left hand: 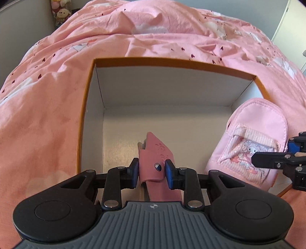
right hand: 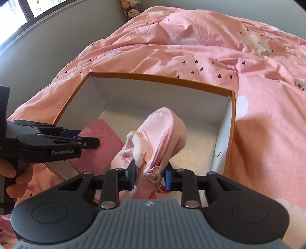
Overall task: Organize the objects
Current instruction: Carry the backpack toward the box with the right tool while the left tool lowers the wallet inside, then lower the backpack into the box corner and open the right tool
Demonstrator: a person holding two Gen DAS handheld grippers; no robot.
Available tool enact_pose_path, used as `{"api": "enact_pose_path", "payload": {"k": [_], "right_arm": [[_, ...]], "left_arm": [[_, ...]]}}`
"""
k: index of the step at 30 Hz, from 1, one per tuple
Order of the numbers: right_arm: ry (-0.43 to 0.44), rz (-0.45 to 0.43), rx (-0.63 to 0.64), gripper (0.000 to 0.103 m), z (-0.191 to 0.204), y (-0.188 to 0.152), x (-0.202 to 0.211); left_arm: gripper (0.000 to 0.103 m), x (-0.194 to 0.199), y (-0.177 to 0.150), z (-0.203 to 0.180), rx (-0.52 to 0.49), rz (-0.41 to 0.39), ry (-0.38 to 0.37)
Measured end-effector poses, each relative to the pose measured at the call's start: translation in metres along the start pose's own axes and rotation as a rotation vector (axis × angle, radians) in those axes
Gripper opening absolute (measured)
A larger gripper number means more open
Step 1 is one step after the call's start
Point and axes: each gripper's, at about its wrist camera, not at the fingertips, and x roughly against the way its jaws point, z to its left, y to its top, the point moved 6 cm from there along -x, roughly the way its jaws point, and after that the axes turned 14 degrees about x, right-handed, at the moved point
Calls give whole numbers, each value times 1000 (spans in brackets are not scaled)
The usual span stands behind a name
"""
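Observation:
An open box with an orange rim and white inside lies on the bed; it also shows in the right wrist view. My left gripper is shut on a pink snap-button wallet and holds it over the box's near left part; the wallet also shows in the right wrist view. My right gripper is shut on a small pink backpack-shaped pouch, held over the box's right side. The pouch and right gripper also show in the left wrist view.
A rumpled pink duvet with small hearts covers the bed all around the box. Plush toys stand at the far corner by a grey wall. A window is at the upper left.

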Motion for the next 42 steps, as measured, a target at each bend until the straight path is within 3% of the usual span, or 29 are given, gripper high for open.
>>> {"api": "enact_pose_path", "payload": {"k": [5, 12, 17, 20, 28, 31, 37, 42], "right_arm": [[31, 25, -7, 31, -4, -2, -19], [67, 53, 39, 31, -1, -1, -36], [87, 89, 119, 31, 6, 3, -47], [67, 124, 169, 31, 8, 7, -55], [61, 175, 300, 31, 17, 29, -74], [110, 183, 333, 31, 28, 37, -81], [201, 199, 354, 30, 49, 41, -93], [203, 201, 350, 30, 51, 45, -88]], "left_arm": [[34, -12, -10, -3, -67, 77, 54], [40, -9, -14, -6, -161, 80, 121], [40, 9, -14, -3, -184, 65, 63], [43, 30, -7, 1, -177, 13, 19], [45, 83, 29, 32, -55, -173, 16], [44, 76, 37, 47, 2, -153, 20], [44, 64, 24, 69, 87, -83, -32], [26, 57, 14, 77, 100, -50, -37]]}}
